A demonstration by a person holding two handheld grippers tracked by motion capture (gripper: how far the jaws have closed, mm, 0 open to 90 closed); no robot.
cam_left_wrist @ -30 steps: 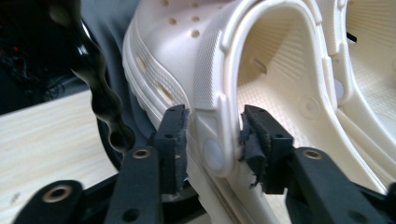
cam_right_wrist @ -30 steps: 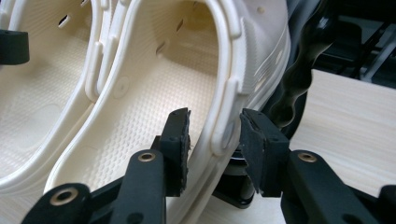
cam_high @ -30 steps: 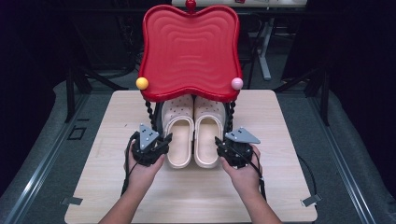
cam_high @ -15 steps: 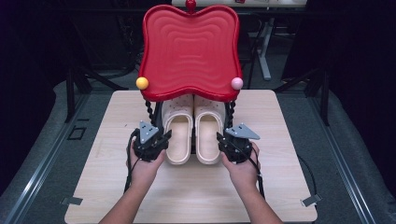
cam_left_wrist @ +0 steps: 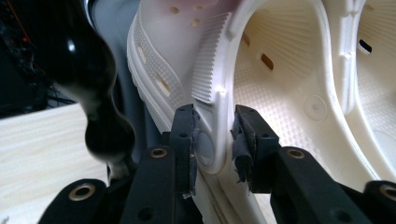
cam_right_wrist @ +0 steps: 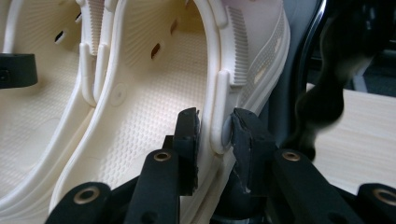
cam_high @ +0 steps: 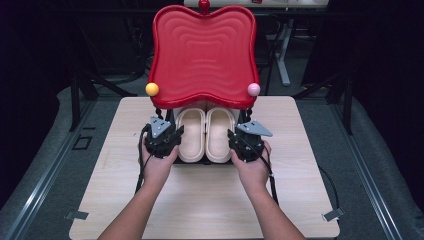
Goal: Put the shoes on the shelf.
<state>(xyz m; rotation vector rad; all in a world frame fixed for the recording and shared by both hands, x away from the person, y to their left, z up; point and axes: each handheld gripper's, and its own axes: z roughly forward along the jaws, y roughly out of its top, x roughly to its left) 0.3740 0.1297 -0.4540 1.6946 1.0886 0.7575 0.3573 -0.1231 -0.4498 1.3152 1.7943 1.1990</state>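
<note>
A pair of cream clogs lies side by side on the wooden table (cam_high: 300, 195), toes tucked beneath a red wavy-edged tray (cam_high: 202, 55) that stands on a black frame. The left gripper (cam_high: 167, 131) clamps the outer side wall of the left clog (cam_high: 191, 134); in the left gripper view its two pads press either side of that wall (cam_left_wrist: 215, 140) at the strap rivet. The right gripper (cam_high: 240, 137) grips the outer wall of the right clog (cam_high: 219, 134) the same way, its pads closed on the rim (cam_right_wrist: 219, 130) by the rivet. Both sets of jaws have just been closing with the clog walls between them. No brand, label or writing can be read on the clogs or the tray.
</note>
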